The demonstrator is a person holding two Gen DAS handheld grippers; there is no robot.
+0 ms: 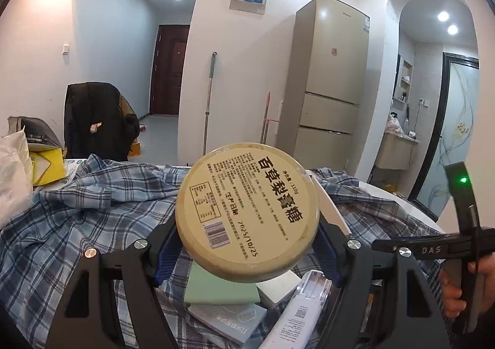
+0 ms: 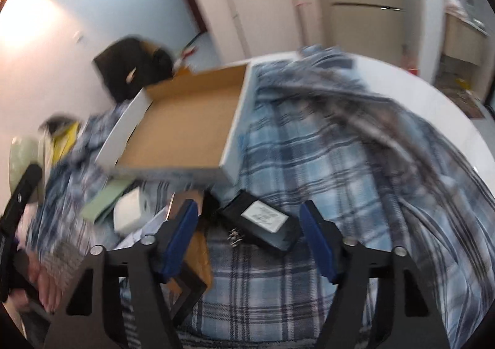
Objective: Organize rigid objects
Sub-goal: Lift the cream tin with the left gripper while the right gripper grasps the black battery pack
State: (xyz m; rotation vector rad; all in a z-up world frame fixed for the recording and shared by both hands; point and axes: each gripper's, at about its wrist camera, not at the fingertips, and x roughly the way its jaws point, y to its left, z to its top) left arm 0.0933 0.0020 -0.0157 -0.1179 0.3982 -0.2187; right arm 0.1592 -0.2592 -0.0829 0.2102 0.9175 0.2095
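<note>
Blue rubber pads line the left gripper [image 1: 247, 243], and they are clamped on the rim of a round tin [image 1: 247, 213], held off the table with its flat beige bottom and printed label tipped toward the camera. The tin looks like smooth, stiff metal, so a grip on its curved edge may slip if it is swung fast; the step in hand seems to be carrying it to the box [image 2: 185, 120], and it would go best if the tin is levelled, brought low over the cardboard floor and released only once it rests flat. Below the tin, in the left view, lie a pale green pad [image 1: 213, 287], a white block [image 1: 278, 285], a grey packet [image 1: 229, 318] and a white remote [image 1: 297, 318], all hard-edged, flat things crowded together on a soft, rumpled plaid shirt [image 1: 92, 225]. The right gripper [image 2: 250, 240] stands wide and holds nothing, its jaws either side of a black charger [image 2: 263, 222] with a white label and metal prongs, though no contact shows and the view is blurred. Just beyond it sits the box, shallow, white outside and brown inside, with nothing in it yet, one corner riding up on the shirt, so it may rock when loaded. The white round table [image 2: 448, 120] shows at the right.
</note>
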